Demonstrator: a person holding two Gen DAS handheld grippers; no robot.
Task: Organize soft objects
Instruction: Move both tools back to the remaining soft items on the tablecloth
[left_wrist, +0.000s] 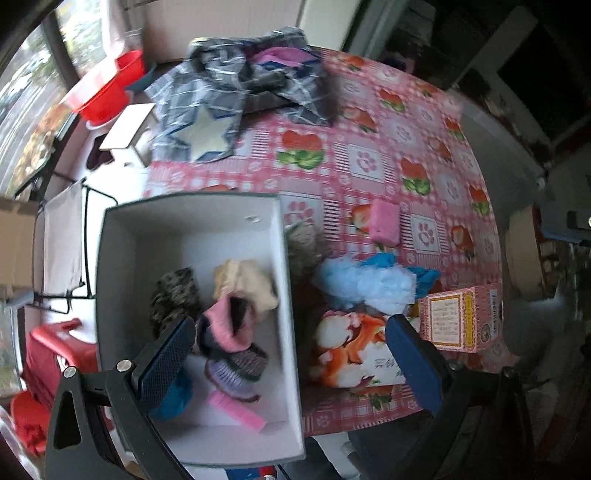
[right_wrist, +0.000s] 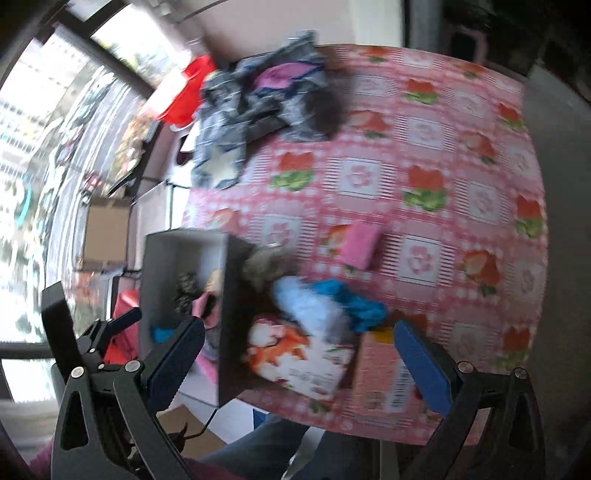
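A grey box (left_wrist: 122, 258) stands at the table's near left corner and holds several soft items: a cream fluffy piece (left_wrist: 245, 282), a dark speckled one (left_wrist: 175, 295), a pink sock (left_wrist: 225, 325) and a pink comb (left_wrist: 238, 408). Beside the box lie a light blue pouf (left_wrist: 365, 282), a pink sponge (left_wrist: 384, 221), a grey fuzzy item (left_wrist: 304, 242) and a floral tissue pack (left_wrist: 352, 354). My left gripper (left_wrist: 291, 363) is open and empty above the box's right wall. My right gripper (right_wrist: 299, 363) is open and empty above the tissue pack (right_wrist: 295, 354).
A plaid shirt pile (left_wrist: 240, 92) lies at the table's far side. A pink carton (left_wrist: 461, 317) stands near the right front edge. Red tubs (left_wrist: 107, 88) and a red stool (left_wrist: 55, 354) are off the table's left. The right wrist view is blurred.
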